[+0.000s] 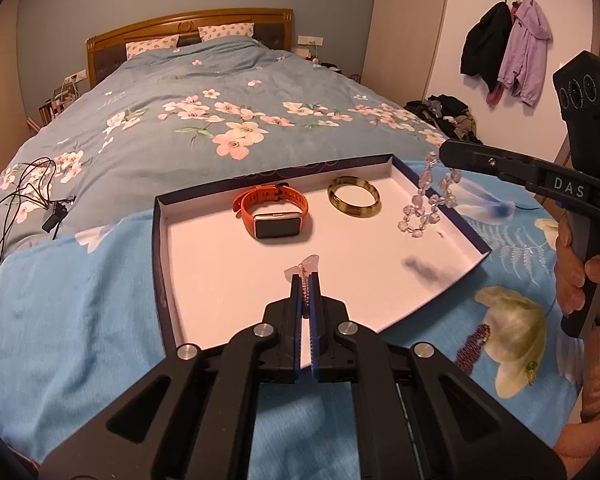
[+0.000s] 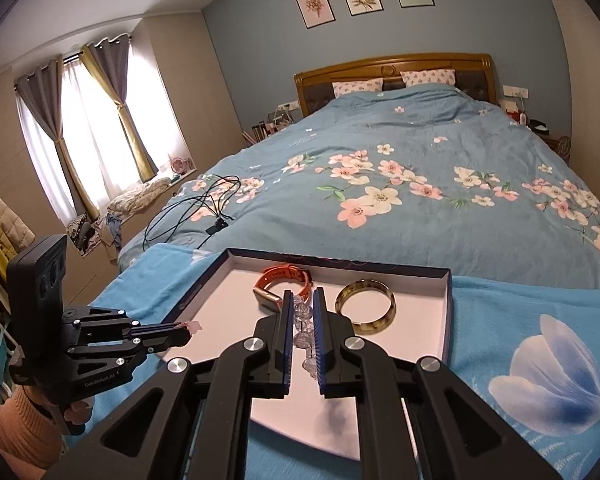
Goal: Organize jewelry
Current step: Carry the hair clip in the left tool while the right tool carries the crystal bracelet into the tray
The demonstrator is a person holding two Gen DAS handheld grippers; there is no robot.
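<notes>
Left gripper nearest the lens, jaws pressed together on a small pink-clear trinket with a fine beaded chain, held over the near middle of the tray; exact kind of piece too small to tell. Right gripper comes in from the right, pinching a clear crystal bead bracelet that dangles over the tray's right wall; the right wrist view shows those beads caught between its pads. Tray is a shallow navy-rimmed box lid with white floor, lying on a blue blanket on the bed. Already inside, along the far side: orange-strap watch at left, amber-green bangle just right of it, apart. Outside the tray, on the blanket at near right: a dark purple beaded strand and a small green item, blurred. Judgement: step in hand is setting both held pieces down in the tray. To do it well, carry the crystal bracelet inward past the wall before lowering, so the hanging loop does not snag the rim; let the loop pool on bare white floor right of the bangle, then spread the jaws. Lower the trinket close to the floor before release, clear of the watch. Beads will likely roll and spread; release low.
</notes>
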